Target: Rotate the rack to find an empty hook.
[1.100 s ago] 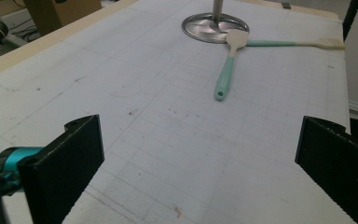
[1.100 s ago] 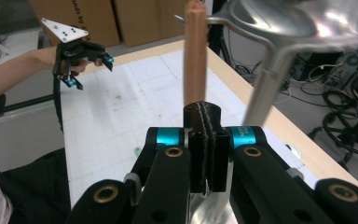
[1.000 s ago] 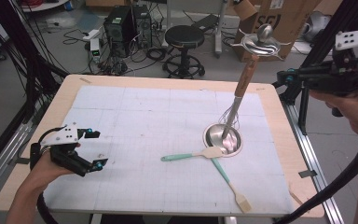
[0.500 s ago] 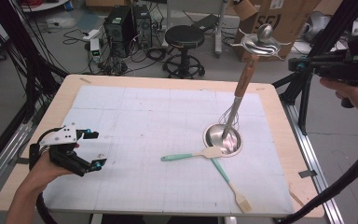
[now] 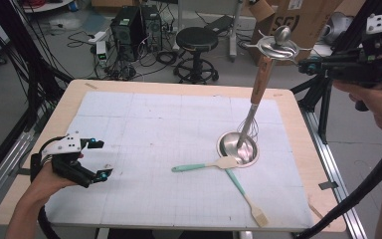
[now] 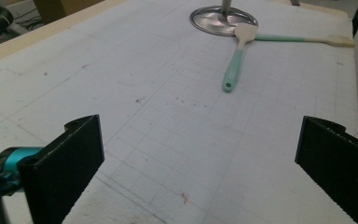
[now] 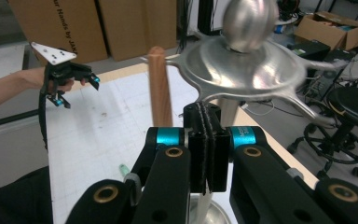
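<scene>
A metal utensil stand has a round base (image 5: 231, 144) on the mat and a top disc (image 5: 278, 46) with hooks and a ball. A whisk with a wooden handle (image 5: 261, 79) hangs from it, wires down at the base. My right gripper (image 5: 302, 64) is held high, level with the disc and just right of it. Its jaws are shut, pads together (image 7: 205, 135), with the disc (image 7: 242, 70) and wooden handle (image 7: 160, 88) right behind them. Whether a thin hook is pinched I cannot tell. My left gripper (image 5: 102, 158) rests open at the table's front left, jaws wide apart (image 6: 200, 163) over bare mat.
Two mint-handled spatulas lie by the base: one (image 5: 204, 166) (image 6: 235, 60) with its pale head against the base, the other (image 5: 243, 191) pointing toward the front edge. A white gridded mat (image 5: 144, 129) covers the wooden table. A stool (image 5: 196, 40) and boxes stand beyond.
My right gripper has risen and moved left, closer to the stand's top disc. The left gripper, whisk and spatulas have stayed put.
</scene>
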`<state>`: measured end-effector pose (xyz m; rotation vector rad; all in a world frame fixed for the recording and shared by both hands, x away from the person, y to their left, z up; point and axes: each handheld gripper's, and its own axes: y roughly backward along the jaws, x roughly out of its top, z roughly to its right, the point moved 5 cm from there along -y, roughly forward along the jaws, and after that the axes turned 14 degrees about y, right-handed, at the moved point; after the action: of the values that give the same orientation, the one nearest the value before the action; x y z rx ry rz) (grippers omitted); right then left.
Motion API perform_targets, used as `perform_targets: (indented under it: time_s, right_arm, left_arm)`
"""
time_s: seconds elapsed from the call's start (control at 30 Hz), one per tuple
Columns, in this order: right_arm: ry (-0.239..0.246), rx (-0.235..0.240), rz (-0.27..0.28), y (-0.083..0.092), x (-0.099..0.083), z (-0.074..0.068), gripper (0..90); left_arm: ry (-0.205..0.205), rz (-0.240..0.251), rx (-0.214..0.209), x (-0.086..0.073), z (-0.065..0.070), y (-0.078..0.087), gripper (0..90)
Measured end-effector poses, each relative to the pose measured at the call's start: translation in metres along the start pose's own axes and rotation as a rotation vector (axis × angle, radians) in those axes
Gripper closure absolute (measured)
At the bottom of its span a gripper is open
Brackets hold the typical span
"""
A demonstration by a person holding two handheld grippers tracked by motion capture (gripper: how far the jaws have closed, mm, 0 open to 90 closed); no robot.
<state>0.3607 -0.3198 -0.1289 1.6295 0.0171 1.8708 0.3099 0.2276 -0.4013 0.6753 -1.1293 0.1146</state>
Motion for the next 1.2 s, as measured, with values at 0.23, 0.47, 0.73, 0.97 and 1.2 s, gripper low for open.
perform_targets:
  time_s: [0.23, 0.47, 0.73, 0.97, 1.2]
  right_arm:
    - [0.023, 0.020, -0.006, -0.011, 0.008, -0.011, 89.1]
    - [0.024, 0.031, -0.013, -0.021, 0.015, -0.017, 89.1]
    - [0.035, 0.043, -0.014, -0.029, 0.018, -0.018, 89.0]
    - [0.037, 0.042, -0.017, -0.027, 0.016, -0.018, 89.0]
    - [0.037, 0.048, -0.017, -0.025, 0.012, -0.020, 89.0]
  left_arm:
    - [0.000, 0.005, 0.000, 0.000, 0.001, 0.000, 1.7]
    - [-0.002, 0.017, -0.006, 0.002, 0.002, 0.002, 1.7]
    - [0.000, 0.013, -0.008, 0.002, 0.002, 0.001, 1.7]
    - [0.000, 0.013, -0.006, 0.001, 0.003, 0.001, 1.7]
    - [-0.001, 0.012, -0.004, 0.001, 0.002, 0.002, 1.7]
